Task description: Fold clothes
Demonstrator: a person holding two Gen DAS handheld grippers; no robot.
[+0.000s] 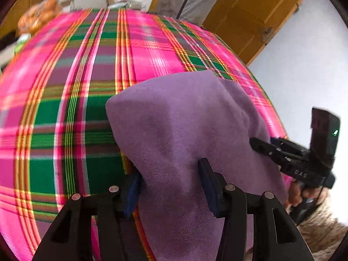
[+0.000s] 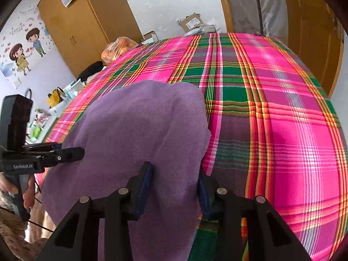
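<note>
Inspecting near to far: my left gripper (image 1: 171,187) and right gripper (image 2: 174,187) each pinch the purple garment (image 1: 184,119) at the bed's near edge. Its long axis runs away toward the far edge; plaid blanket (image 2: 271,108) beyond lies open.

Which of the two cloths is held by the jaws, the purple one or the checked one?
The plain purple cloth: both the left gripper and the right gripper hold it. The pink and green checked cloth lies spread out underneath, ungripped.
</note>
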